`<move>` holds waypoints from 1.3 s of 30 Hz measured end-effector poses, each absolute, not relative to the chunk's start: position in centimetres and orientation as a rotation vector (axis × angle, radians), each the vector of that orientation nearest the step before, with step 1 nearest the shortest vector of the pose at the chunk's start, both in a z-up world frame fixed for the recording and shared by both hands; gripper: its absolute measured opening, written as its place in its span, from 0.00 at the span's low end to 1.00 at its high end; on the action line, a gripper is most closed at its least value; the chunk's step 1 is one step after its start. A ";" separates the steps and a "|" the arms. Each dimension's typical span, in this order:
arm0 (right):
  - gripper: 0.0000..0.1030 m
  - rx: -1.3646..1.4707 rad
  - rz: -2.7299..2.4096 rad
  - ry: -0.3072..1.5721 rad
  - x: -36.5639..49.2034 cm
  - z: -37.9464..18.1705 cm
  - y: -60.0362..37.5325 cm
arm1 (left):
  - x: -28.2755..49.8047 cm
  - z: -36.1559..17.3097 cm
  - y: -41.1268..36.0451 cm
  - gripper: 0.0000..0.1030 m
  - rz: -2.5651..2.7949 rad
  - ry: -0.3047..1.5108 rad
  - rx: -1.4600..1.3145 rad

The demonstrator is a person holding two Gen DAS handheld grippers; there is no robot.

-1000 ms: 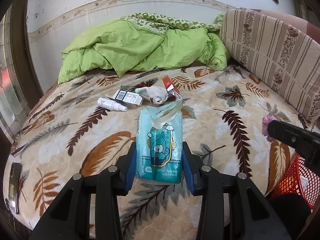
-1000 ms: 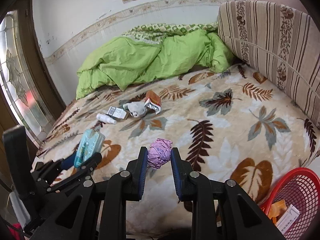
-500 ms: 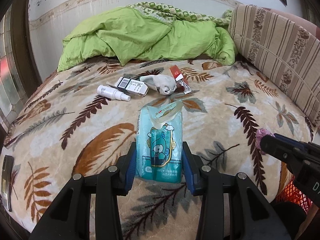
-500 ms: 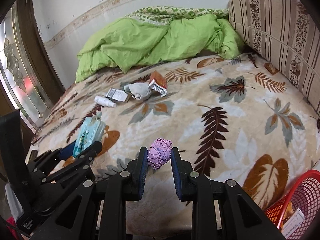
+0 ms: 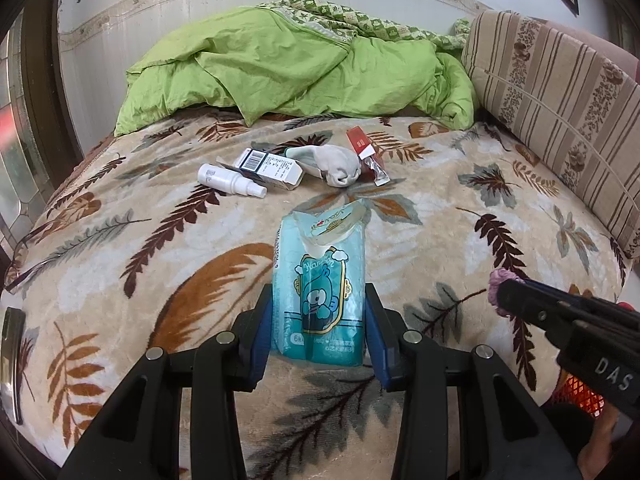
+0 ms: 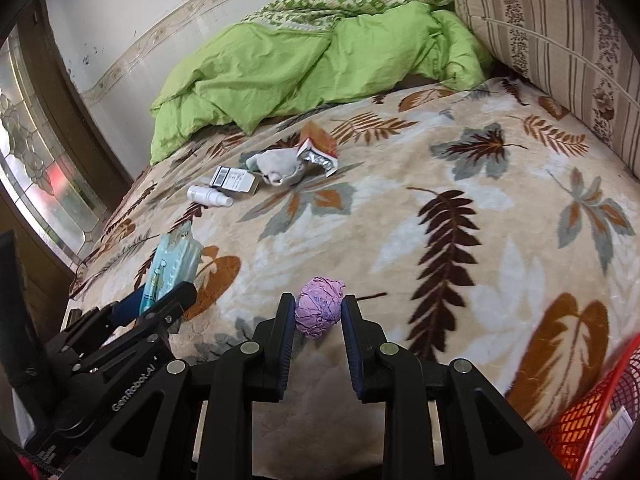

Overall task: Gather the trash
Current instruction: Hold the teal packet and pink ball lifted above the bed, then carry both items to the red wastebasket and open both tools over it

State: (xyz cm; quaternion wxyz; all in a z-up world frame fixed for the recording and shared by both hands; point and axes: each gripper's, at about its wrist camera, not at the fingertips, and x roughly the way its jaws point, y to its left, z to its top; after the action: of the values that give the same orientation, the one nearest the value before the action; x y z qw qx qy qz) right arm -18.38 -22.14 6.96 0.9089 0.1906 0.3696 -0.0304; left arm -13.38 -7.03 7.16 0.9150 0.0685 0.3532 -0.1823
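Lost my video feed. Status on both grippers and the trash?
Left gripper shut on tissue pack. Right gripper shut on purple paper ball. Red basket lower right, path clear.

The red basket (image 6: 592, 424), right of the right gripper (image 6: 318, 316), is cut off by the frame's corner, so most of its contents stay unseen. The print on the small box (image 5: 272, 166) far ahead of the left gripper (image 5: 318, 316) is too small to read. The lower sides of the teal packet (image 5: 320, 280) are hidden behind that gripper's pads.

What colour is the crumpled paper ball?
Pinkish purple; the paper ball shows best in the right wrist view.
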 end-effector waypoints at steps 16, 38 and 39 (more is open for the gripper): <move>0.24 0.498 -0.055 0.667 -25.7 11.3 -26.7 | -18.2 11.8 -10.1 0.39 -0.517 0.645 0.232; 0.26 0.771 -0.572 0.606 -46.5 9.6 -44.0 | -31.5 12.2 -33.1 0.52 -1.270 0.919 0.403; 0.30 0.780 -0.566 0.612 -46.5 9.3 -44.1 | -31.7 12.0 -33.5 0.57 -1.273 0.920 0.405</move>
State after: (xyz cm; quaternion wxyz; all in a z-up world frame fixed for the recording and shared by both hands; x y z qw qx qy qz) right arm -46.53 -44.13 9.28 0.8415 0.3692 0.2897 -0.2677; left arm -31.75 -33.52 12.05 0.6889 0.1810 0.4114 -0.5688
